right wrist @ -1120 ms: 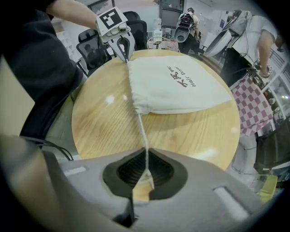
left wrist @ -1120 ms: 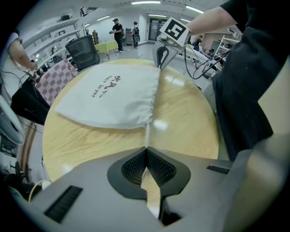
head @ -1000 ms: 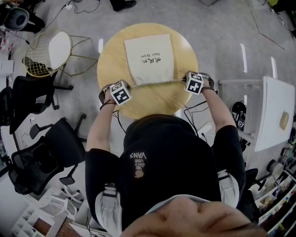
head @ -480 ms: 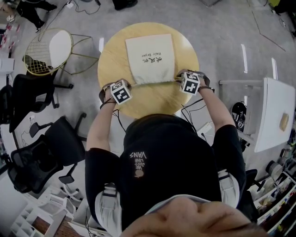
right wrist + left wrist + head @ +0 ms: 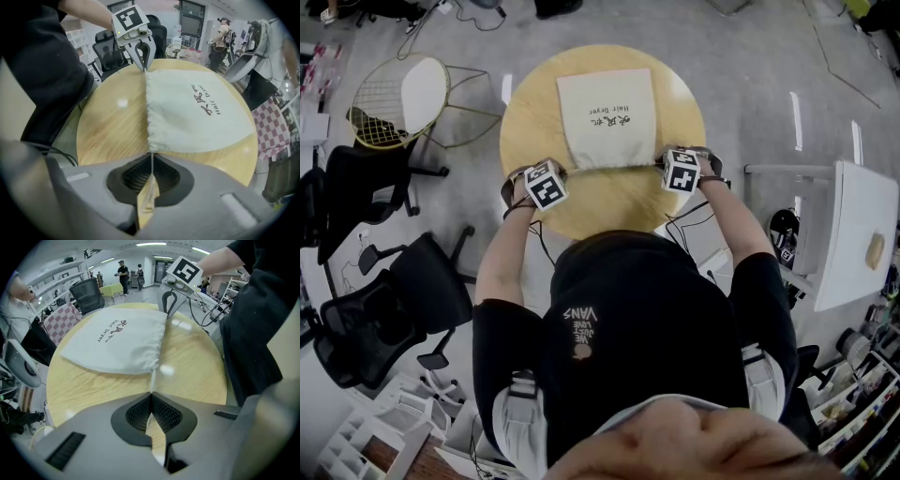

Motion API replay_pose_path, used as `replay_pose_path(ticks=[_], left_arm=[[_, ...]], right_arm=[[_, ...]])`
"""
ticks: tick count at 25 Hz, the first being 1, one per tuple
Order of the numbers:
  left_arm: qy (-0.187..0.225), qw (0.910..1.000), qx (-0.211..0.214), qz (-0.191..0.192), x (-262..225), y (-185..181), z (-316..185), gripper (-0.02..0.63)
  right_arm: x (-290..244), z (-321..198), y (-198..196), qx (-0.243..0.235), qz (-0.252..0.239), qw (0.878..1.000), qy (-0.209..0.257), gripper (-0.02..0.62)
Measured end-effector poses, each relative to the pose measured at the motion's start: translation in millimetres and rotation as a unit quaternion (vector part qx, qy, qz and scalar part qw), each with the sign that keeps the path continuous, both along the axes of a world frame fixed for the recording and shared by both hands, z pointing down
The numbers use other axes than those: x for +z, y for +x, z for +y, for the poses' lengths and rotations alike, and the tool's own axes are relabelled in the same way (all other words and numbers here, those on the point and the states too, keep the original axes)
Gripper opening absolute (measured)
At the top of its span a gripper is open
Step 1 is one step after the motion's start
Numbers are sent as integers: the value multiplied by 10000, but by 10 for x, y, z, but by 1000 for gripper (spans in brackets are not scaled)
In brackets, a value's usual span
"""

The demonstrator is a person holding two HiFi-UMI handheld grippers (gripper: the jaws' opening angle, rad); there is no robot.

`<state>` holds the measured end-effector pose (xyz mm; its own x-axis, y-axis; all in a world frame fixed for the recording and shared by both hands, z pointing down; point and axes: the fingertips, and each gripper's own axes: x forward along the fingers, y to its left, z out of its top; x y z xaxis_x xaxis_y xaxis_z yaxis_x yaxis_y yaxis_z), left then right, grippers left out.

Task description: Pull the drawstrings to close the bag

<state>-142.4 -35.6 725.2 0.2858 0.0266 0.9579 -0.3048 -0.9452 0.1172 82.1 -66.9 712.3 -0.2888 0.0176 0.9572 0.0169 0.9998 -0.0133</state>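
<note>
The bag point(image 5: 607, 117) lay flat on the round worktop point(image 5: 609, 202), its gathered mouth toward the person and stretched between the two grippers. The left gripper point(image 5: 151, 394) had its jaws pressed together on the left drawstring point(image 5: 153, 382), which ran taut from one corner of the mouth straight into the pads. The right gripper point(image 5: 151, 157) sat just beside the opposite corner, its jaws closing on the right drawstring point(image 5: 151, 165), a thin cord that entered at the very tip of the pads. That shallow bite looked like the main risk — if the cord were caught only at the tips, an outward pull would likely let it slide free, leaving the mouth partly open. A second hazard was uneven pulling: nothing pinned the light bag down, so a harder tug on one side could drag it across the smooth wood toward the edge rather than cinch it. The mouth looked well puckered, so extra force might only strain the cord or its channel — little slack seemed left.
</note>
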Motion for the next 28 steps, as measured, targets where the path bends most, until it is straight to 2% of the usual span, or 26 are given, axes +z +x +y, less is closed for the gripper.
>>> replay_pose_path(ticks=[7, 14, 17, 23, 28], left_arm=[[47, 9999, -83, -50, 6, 1, -46, 9], [-47, 9986, -514, 92, -44, -36, -65, 9], [-38, 9982, -591, 111, -69, -52, -75, 9], [158, 9976, -672, 38, -197, -209, -136, 9], [505, 9965, -660, -79, -332, -266, -254, 9]], right_arm=[[39, -22, 64, -227, 265, 9992, 184, 2], [-11, -35, 112, -58, 103, 9997, 206, 2], [22, -22, 191, -25, 189, 9996, 204, 0], [-18, -10, 357, 44, 206, 9995, 255, 0], [-57, 15, 393, 259, 24, 9995, 182, 0]])
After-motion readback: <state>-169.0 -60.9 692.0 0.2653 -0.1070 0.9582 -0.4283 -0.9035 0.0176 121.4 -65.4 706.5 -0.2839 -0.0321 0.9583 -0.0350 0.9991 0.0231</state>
